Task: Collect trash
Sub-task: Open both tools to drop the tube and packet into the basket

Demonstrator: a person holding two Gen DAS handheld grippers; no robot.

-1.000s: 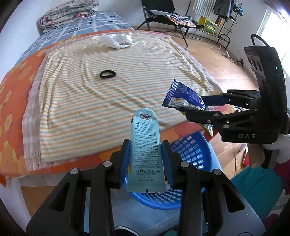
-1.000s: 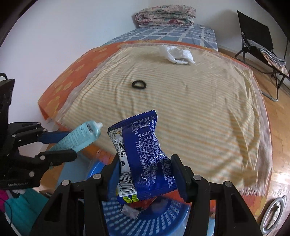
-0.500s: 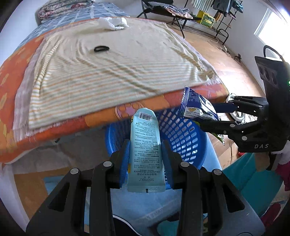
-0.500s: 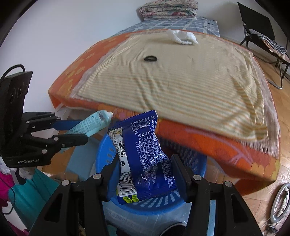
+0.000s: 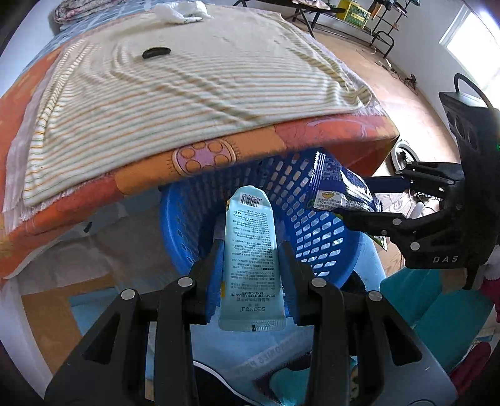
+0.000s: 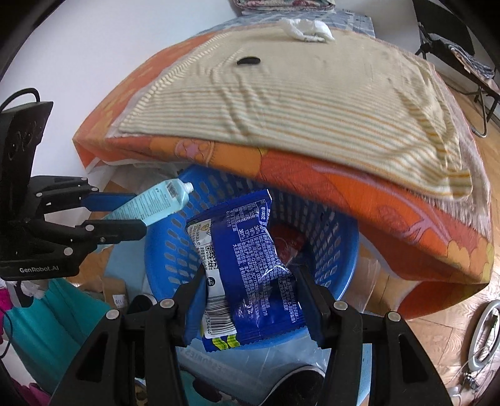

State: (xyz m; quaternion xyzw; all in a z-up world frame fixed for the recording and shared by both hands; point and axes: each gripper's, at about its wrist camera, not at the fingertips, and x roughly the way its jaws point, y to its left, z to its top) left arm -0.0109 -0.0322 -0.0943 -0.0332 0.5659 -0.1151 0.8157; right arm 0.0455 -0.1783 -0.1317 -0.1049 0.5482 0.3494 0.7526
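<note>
**Two pieces of trash held over the blue basket**

Left wrist view. A pale blue tube (image 5: 251, 256) is clamped between the fingers of the left gripper (image 5: 251, 265), with its flat barcode end pointing forward over the blue basket (image 5: 331, 250). The basket is placed on the floor, just under the edge of the bed (image 5: 218, 156). The right gripper (image 5: 365, 203) is seen at the right side, closed on a dark blue snack wrapper (image 5: 339, 190) above the far rim. Two risks can be judged here. If the tube is released while so much of it is behind the near rim, it may tip back and fall outside. The wrapper is light and can drift or catch on the overhanging bed cover. The bottom of the basket is hidden by the tube in this view.

Right wrist view. The snack wrapper (image 6: 250, 265) is held narrow between the right gripper (image 6: 250, 281) fingers, directly over the basket (image 6: 331, 237) opening. The left gripper (image 6: 125, 215) is seen at the left, with the tube (image 6: 156, 203) reaching over the rim. Something red and shiny (image 6: 287, 246) is lying inside the basket; what it is cannot be told. The two grippers are near each other, so they may be knocked together during the release. On the bed, a black ring (image 6: 248, 61) and a white crumpled tissue (image 6: 307, 29) are not yet collected.
</note>
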